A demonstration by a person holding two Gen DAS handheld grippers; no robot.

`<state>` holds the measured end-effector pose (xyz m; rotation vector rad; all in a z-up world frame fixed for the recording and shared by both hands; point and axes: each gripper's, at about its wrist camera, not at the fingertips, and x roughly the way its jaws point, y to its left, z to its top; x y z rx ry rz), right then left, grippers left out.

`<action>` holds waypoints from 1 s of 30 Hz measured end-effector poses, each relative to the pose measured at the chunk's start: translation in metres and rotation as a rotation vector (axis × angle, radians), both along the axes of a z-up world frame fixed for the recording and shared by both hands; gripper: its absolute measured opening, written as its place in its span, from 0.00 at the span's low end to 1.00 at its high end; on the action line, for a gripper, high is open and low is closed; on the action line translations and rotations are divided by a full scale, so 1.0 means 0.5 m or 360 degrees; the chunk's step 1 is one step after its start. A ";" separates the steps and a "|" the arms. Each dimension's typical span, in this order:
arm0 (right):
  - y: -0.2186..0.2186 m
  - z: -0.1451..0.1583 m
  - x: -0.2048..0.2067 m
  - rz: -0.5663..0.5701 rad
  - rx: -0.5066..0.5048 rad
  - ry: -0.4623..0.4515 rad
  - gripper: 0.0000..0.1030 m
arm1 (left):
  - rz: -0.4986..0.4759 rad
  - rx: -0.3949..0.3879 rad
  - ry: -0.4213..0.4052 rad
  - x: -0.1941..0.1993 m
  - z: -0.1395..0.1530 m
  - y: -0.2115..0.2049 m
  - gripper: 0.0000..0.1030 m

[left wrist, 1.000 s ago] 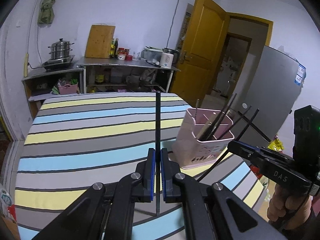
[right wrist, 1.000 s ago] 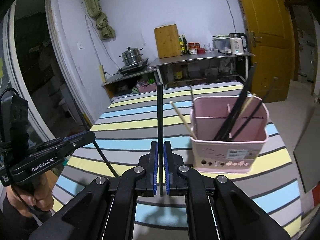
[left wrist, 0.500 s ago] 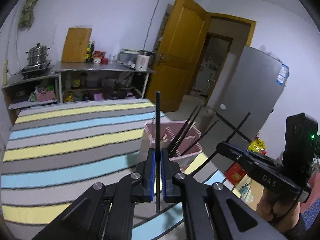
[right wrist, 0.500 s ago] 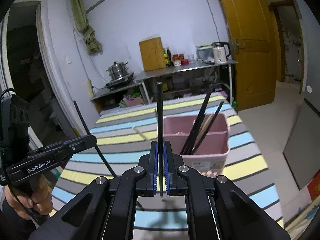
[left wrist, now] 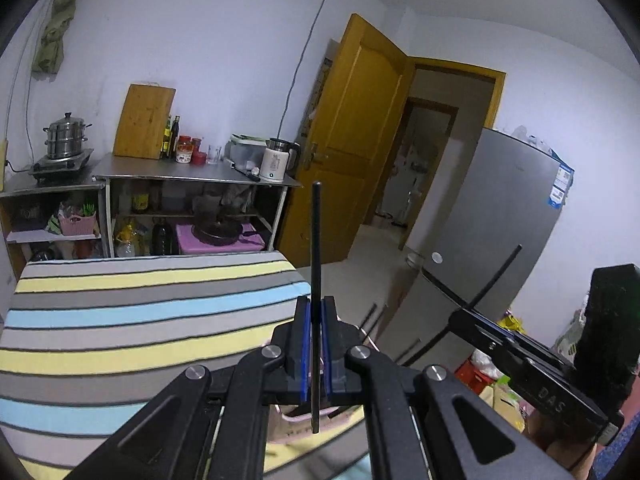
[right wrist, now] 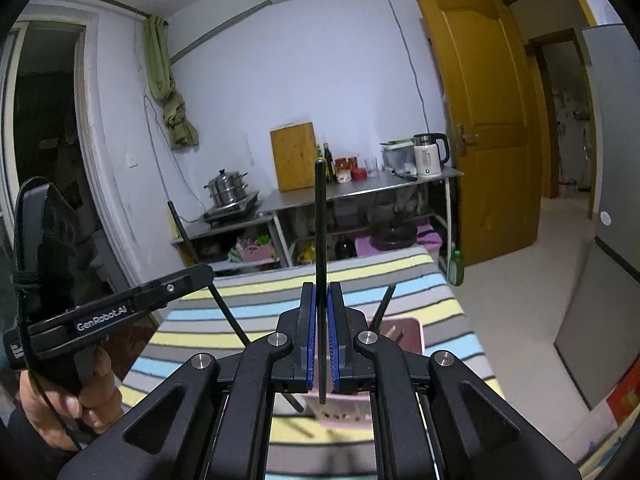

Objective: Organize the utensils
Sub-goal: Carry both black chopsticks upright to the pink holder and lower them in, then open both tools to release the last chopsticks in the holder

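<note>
Two grippers, one black chopstick each. The left gripper (left wrist: 315, 344) is clamped on an upright chopstick (left wrist: 316, 248); the right gripper (right wrist: 321, 332) pinches the second chopstick (right wrist: 320, 220). One pink holder (right wrist: 404, 334) sits below on the striped table (left wrist: 120, 320), a few sticks poking out.

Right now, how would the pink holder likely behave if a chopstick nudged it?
The pink holder looks like thin plastic, so probably light. It stands on a striped cloth, which may grip it a little. Chopsticks leaning out of it could make it tip rather than slide.
</note>
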<state>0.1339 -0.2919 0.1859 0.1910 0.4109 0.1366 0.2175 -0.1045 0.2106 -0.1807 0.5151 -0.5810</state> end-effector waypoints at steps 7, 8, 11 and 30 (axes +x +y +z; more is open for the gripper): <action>-0.005 -0.029 0.037 -0.0031 0.0020 0.0017 0.06 | 0.0027 0.0005 0.0018 0.057 -0.029 -0.018 0.05; -0.006 -0.034 0.042 -0.0037 0.0018 0.0022 0.06 | 0.0033 0.0007 0.0024 0.066 -0.038 -0.020 0.05; -0.007 -0.052 0.056 -0.0053 0.0004 0.0040 0.06 | 0.0032 0.0011 0.0036 0.081 -0.062 -0.022 0.05; 0.000 -0.178 0.105 -0.0014 0.0003 0.0264 0.06 | 0.0009 0.0091 0.0138 0.087 -0.178 -0.024 0.12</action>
